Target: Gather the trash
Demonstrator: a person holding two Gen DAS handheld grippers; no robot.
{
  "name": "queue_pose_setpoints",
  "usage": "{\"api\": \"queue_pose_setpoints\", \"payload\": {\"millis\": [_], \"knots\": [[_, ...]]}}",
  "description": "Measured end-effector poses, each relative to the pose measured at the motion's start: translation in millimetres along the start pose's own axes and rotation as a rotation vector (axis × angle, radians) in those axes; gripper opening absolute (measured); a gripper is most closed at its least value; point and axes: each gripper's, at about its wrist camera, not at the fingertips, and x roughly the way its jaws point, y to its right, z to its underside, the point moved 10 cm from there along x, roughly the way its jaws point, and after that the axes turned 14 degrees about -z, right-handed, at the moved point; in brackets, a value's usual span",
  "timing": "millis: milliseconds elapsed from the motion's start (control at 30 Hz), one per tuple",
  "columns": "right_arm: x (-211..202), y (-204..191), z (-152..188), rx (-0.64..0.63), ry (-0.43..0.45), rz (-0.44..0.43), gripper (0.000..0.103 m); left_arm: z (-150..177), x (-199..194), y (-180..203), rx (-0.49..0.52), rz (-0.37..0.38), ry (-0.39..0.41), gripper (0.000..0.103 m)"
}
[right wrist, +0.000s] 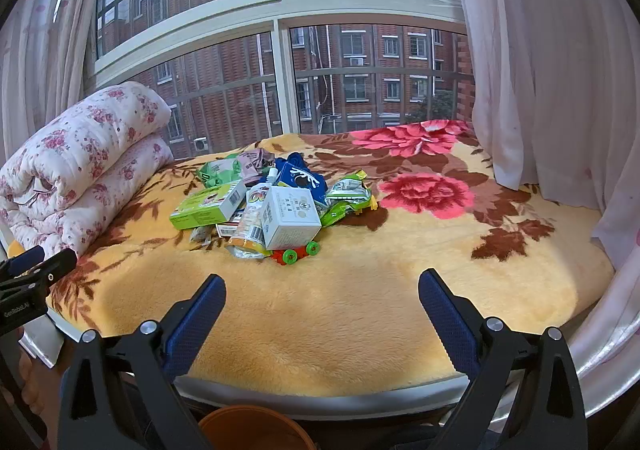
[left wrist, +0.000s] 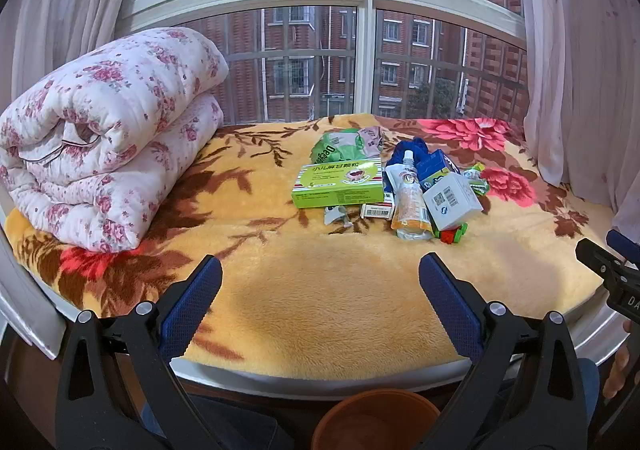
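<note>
A heap of trash lies on the flowered yellow blanket point(left wrist: 304, 290) by the window: a green box point(left wrist: 338, 181) point(right wrist: 208, 204), a white box point(left wrist: 452, 200) point(right wrist: 290, 216), an orange drink pouch point(left wrist: 410, 206) point(right wrist: 250, 226), blue cartons point(left wrist: 434, 166) point(right wrist: 300, 178), green wrappers point(left wrist: 338, 146) point(right wrist: 348, 196) and a red toy with green wheels point(left wrist: 452, 236) point(right wrist: 296, 252). My left gripper point(left wrist: 320, 274) stands open short of the heap, nothing between its fingers. My right gripper point(right wrist: 322, 290) is open too, empty, near the blanket's front edge.
A folded floral quilt point(left wrist: 108, 138) point(right wrist: 80, 170) is stacked at the left. An orange-brown bin rim point(left wrist: 376, 422) point(right wrist: 256, 430) sits below the ledge's front edge. Pink curtains point(right wrist: 560, 70) hang at the right, barred window glass behind.
</note>
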Motion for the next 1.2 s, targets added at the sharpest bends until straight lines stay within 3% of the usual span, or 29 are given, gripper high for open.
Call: {"api": "queue_pose_setpoints", "payload": {"millis": [533, 1200], "knots": [[28.2, 3.1, 1.2, 0.000, -0.038, -0.021, 0.095, 8.6, 18.3, 4.4, 0.015, 0.002, -0.020, 0.096], [204.6, 26.0, -34.5, 0.043, -0.170, -0.201, 0.095, 36.4, 65.5, -5.5, 0.012, -0.024, -0.116, 0.096]]}}
